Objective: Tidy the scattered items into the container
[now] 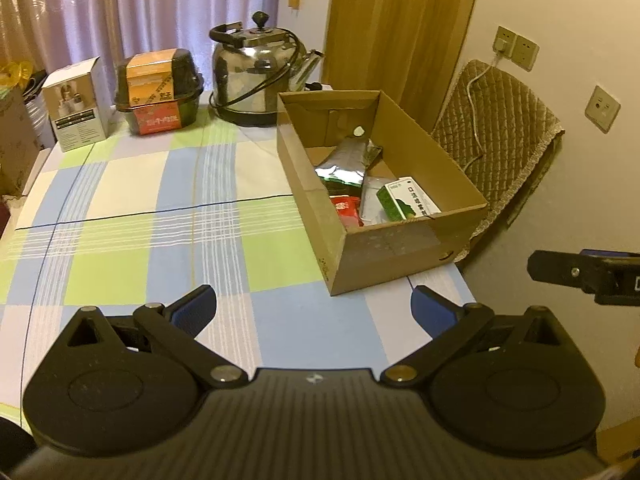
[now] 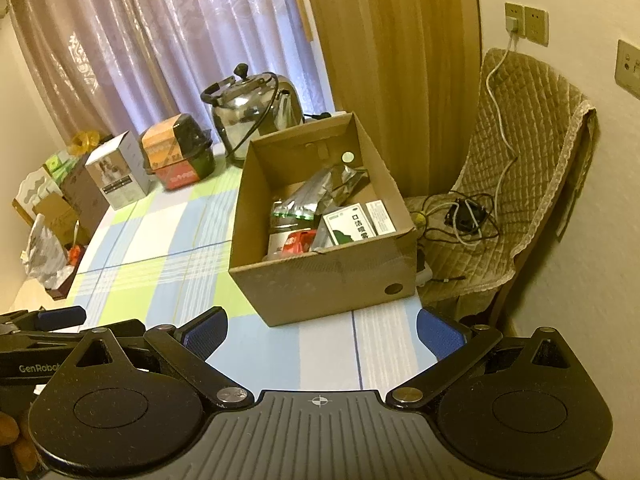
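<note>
Right wrist view: "GenRobot" lettering marks left tongs (image 2: pixel 60 316), jaws unclear.

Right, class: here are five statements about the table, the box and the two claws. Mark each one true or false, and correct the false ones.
1. The cardboard box already holds several packets. True.
2. The left claw is shut on a packet. False: it is open and holds nothing.
3. A metal kettle stands behind the box, near the curtain. True.
4. The green and white carton lies on the checked tablecloth outside the box. False: it lies inside the box.
5. The right claw is open. True.
</note>
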The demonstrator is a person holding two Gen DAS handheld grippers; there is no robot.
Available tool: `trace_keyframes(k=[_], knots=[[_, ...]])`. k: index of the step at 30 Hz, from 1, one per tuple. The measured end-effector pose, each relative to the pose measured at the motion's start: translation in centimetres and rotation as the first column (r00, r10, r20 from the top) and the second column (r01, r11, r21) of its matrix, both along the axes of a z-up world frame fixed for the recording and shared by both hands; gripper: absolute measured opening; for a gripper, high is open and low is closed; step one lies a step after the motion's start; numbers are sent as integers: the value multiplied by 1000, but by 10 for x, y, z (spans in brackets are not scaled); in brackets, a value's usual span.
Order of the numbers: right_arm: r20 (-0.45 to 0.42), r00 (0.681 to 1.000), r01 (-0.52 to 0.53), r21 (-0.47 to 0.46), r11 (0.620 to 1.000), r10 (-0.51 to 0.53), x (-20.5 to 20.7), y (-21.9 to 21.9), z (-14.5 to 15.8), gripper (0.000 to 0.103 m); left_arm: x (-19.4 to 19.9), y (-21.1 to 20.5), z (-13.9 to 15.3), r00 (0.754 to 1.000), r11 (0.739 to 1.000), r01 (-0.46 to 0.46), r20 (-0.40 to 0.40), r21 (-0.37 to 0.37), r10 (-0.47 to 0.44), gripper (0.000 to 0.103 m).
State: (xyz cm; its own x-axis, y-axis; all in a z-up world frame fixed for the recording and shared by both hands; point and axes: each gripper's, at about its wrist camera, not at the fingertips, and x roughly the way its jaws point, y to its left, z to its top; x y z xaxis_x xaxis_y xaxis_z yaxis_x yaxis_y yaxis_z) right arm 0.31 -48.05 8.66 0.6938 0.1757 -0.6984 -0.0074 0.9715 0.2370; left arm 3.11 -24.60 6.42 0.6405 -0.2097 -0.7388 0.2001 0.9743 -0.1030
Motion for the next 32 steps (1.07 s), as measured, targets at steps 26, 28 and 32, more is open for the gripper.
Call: trace_keyframes(k=[26, 28, 32], knots=[[-4, 1000, -24, -32, 999, 24, -2, 8, 3, 103, 2, -9, -5, 1000, 1000, -1, -16, -2, 1, 102], [-7, 1000, -24, -32, 999, 24, -2, 7, 2, 103, 1, -10, -5, 1000, 1000, 2, -11, -1, -2, 102], [-11, 1000, -26, -33, 999, 25, -3, 8, 0, 103, -1, -10, -5, 1000, 1000, 11, 15, 6, -11, 102]])
